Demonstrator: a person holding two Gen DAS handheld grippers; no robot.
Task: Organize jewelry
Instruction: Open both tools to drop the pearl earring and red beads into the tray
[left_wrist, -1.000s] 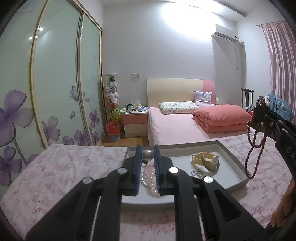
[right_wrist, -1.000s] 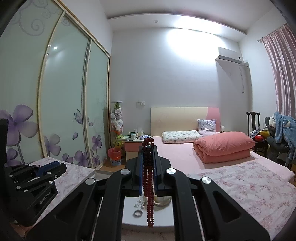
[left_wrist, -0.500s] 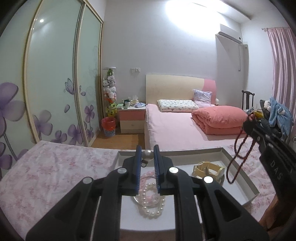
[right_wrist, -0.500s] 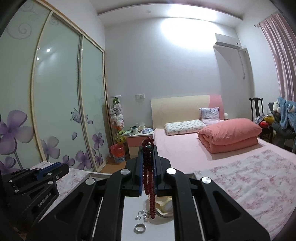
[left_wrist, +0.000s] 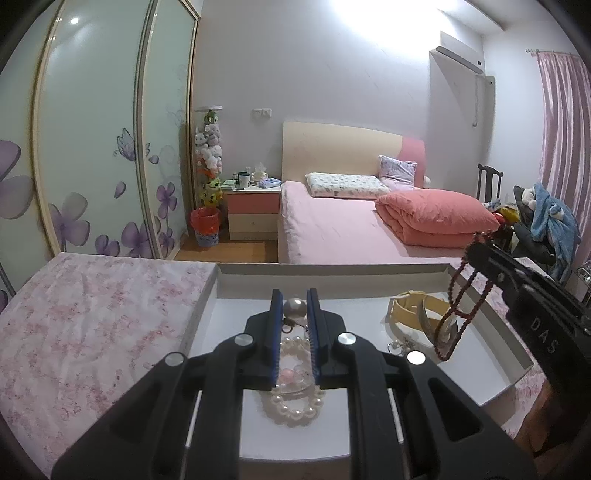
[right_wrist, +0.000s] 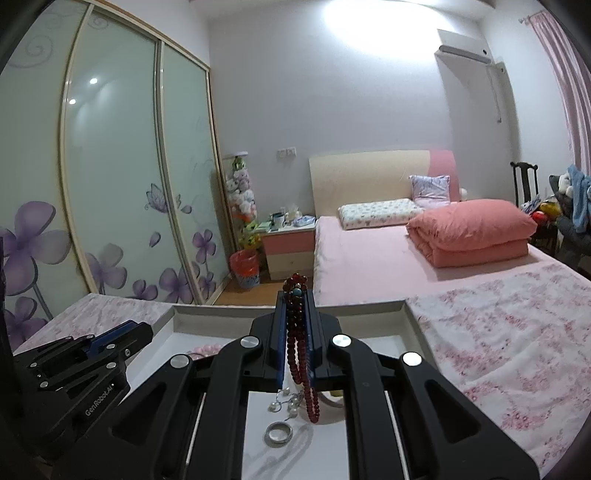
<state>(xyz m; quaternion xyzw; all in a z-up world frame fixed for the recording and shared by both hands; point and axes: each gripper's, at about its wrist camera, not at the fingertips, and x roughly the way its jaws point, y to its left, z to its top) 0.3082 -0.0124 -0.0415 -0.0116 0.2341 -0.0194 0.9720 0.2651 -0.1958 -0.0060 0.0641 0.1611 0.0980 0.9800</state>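
Pink floral cloth (left_wrist: 92, 314) covers the surface on your left; the white tray (left_wrist: 207, 306) sits on it, its rim just beside the cloth's edge. Your left gripper (left_wrist: 294, 306) hangs over the tray's left half, jaws nearly closed on a pearl earring (left_wrist: 294, 309) — big pearl pinched between the blue pads, its hook trailing below. Under it, on the tray floor, a pearl bracelet (left_wrist: 291, 406) lies flat, with a pink bead bracelet (right_wrist: 207, 349) near it (only partly seen from the right wrist).

Further right in the tray: a yellow band (left_wrist: 406, 314), tilted, and small pearl pieces (right_wrist: 284, 402) just beside a silver ring (right_wrist: 279, 432).

Your right gripper (right_wrist: 295, 295) is over the tray's right half, jaws clamped tight on a red bead strand (right_wrist: 295, 354). Strand's knot pokes out past the tips; its loop dangles below the fingers, low end just above or touching the tray near the ring — can't tell which. More floral cloth right of the tray.
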